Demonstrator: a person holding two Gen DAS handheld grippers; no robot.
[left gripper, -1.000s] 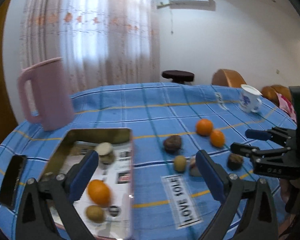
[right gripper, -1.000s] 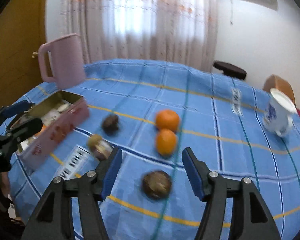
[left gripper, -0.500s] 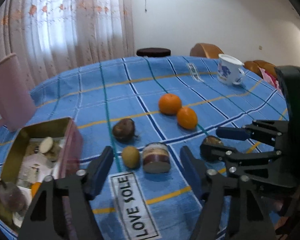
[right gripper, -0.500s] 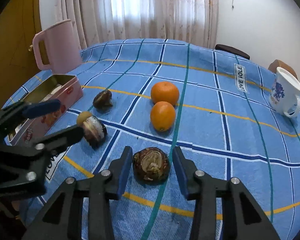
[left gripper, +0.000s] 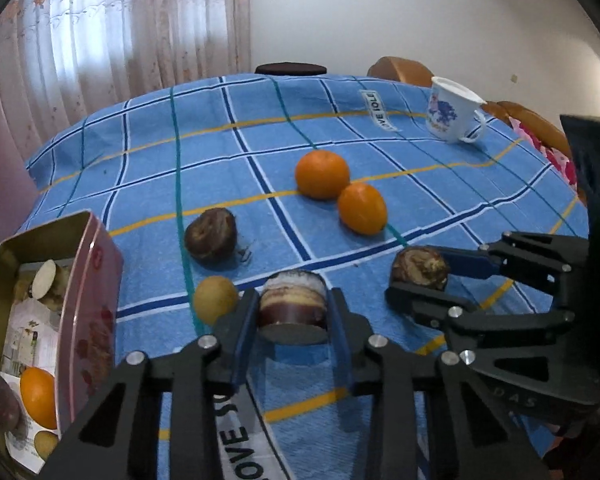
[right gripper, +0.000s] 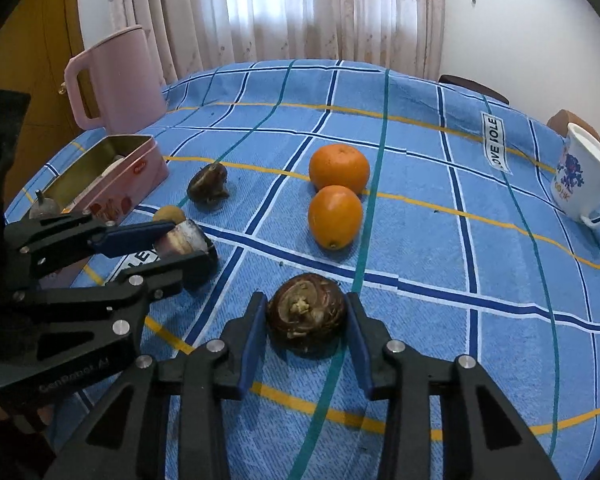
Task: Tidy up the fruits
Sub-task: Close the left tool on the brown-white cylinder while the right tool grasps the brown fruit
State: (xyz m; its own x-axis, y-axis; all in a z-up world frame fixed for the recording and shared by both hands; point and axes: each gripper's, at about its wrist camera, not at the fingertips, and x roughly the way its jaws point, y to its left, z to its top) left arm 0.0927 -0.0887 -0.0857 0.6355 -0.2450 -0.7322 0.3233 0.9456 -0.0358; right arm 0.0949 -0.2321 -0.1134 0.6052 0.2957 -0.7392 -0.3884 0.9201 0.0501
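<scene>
My left gripper (left gripper: 292, 316) is shut on a cut purple-brown fruit piece (left gripper: 293, 303) that rests on the blue checked cloth; it also shows in the right wrist view (right gripper: 182, 236). My right gripper (right gripper: 306, 328) is shut on a round brown fruit (right gripper: 306, 314), also seen in the left wrist view (left gripper: 419, 269). Two oranges (left gripper: 322, 174) (left gripper: 362, 209) lie behind. A dark brown fruit (left gripper: 211, 234) and a small yellow fruit (left gripper: 215, 299) lie to the left. The open pink tin (left gripper: 96, 280) at the left holds an orange and other pieces.
A white mug with blue print (left gripper: 452, 110) stands at the far right of the table. A pink jug (right gripper: 114, 78) stands at the back left behind the tin. A dark stool (left gripper: 290, 69) and curtains are beyond the table's far edge.
Both grippers have moved forward and closed: the left one on the cut fruit piece, the right one on the round brown fruit. The left view has swung right, away from the tin.
</scene>
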